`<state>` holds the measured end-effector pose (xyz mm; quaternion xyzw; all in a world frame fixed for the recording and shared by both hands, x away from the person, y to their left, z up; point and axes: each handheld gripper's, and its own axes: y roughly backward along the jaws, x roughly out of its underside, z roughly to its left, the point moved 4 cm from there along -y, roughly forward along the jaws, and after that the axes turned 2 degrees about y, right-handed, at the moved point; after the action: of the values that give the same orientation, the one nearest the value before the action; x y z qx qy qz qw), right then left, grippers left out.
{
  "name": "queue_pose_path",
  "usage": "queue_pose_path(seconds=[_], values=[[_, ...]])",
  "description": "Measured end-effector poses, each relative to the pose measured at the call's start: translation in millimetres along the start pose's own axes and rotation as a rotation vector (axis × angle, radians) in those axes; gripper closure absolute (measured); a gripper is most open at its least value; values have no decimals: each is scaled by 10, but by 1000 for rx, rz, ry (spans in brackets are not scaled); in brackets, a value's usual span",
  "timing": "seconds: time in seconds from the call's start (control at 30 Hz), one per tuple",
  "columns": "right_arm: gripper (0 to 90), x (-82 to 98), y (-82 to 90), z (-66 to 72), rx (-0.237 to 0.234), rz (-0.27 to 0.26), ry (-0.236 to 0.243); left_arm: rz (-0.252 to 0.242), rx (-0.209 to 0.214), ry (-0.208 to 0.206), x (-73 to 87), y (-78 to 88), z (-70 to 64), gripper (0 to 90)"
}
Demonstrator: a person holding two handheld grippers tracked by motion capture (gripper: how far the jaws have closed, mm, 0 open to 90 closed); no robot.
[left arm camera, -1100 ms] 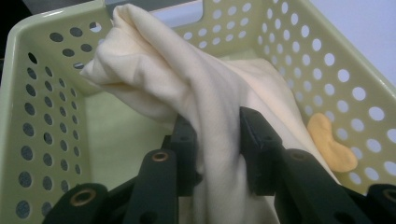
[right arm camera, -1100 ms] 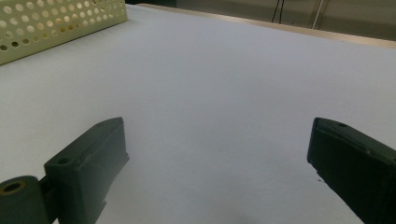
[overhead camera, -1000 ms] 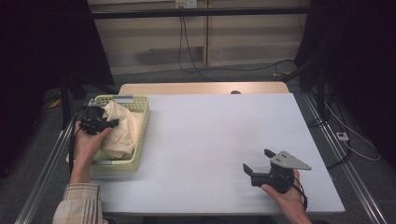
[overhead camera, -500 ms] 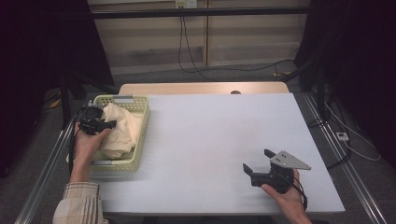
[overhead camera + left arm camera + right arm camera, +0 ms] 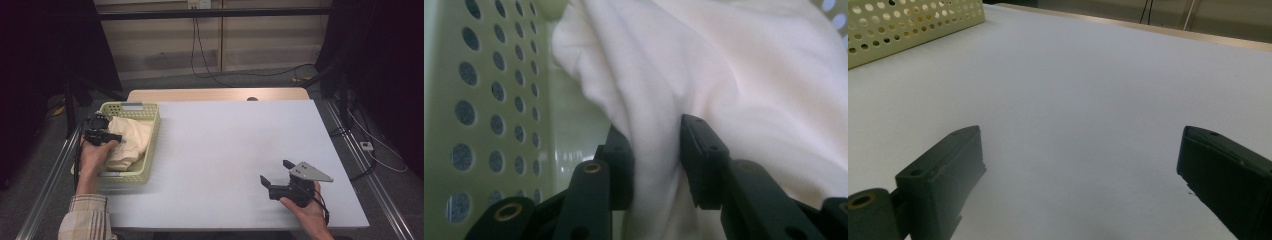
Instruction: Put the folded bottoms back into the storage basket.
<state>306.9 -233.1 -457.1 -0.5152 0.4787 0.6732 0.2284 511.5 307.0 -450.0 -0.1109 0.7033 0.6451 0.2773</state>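
Since a second ago the left gripper (image 5: 107,137) has sunk a little deeper into the pale green perforated plastic basket (image 5: 152,131) at the table's left edge, while the right gripper (image 5: 275,175) has kept its place near the front right corner of the white table top (image 5: 225,145).

Seen from the high view, the left hand (image 5: 95,152) holds its gripper over the cream-white crumpled cloth (image 5: 127,140) that lies inside the basket, heaped against its right-hand wall. A plaid sleeve (image 5: 85,217) covers that forearm at the bottom edge. In the left gripper view, a fold of the cloth (image 5: 744,65) hangs between the two black jaws; their pads press on it from both sides, pinching it, and the jaws have just eased open a touch with the fold between them. The basket's wall with its rows of round holes (image 5: 479,100) stands just beside the gripper's (image 5: 656,160) left-hand jaw.

From above, the right hand (image 5: 307,212) rests on the table, its gripper pointing left with the grey three-cornered plate (image 5: 310,171) on top. In the right gripper view the jaws stand spread wide over bare table (image 5: 1073,100), nothing between them; the gripper (image 5: 1080,165) lies well apart from the basket, whose corner (image 5: 908,25) shows at upper left.

No writing or brand mark can be read on any of these things; a pale label (image 5: 131,106) on the basket's far rim is too small to make out.
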Motion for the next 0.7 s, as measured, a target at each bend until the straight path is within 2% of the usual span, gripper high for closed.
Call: queue_pose_path(seconds=[0.17, 0.23, 0.3, 0.37, 0.47, 0.5, 0.6, 0.63, 0.7], values=[[47, -1, 5, -2, 1, 0, -2, 45, 23, 16, 20, 4, -8, 668], [48, -2, 6, 1, 1, -1, -3, 55, 41, 17, 25, 3, -8, 663], [47, -3, 6, 3, -1, -1, -3, 58, 61, 36, 34, -5, -7, 652], [47, -4, 9, 1, -1, -1, 1, 62, 61, 36, 45, -21, -17, 631], [47, -4, 10, -6, 1, -5, 1, 52, 63, 32, 34, -7, -10, 581], [47, -2, 9, -9, 2, -2, 0, 42, 57, 45, 30, 0, -8, 570], [48, -4, 12, 1, 1, -2, 2, 10, 36, 58, 6, 37, 6, 449], [47, -5, 14, 3, 1, -3, 2, -2, 33, 57, -2, 53, 10, 433], [47, -3, 14, -2, 1, -4, 1, -19, 43, 72, -16, 70, 16, 384]])
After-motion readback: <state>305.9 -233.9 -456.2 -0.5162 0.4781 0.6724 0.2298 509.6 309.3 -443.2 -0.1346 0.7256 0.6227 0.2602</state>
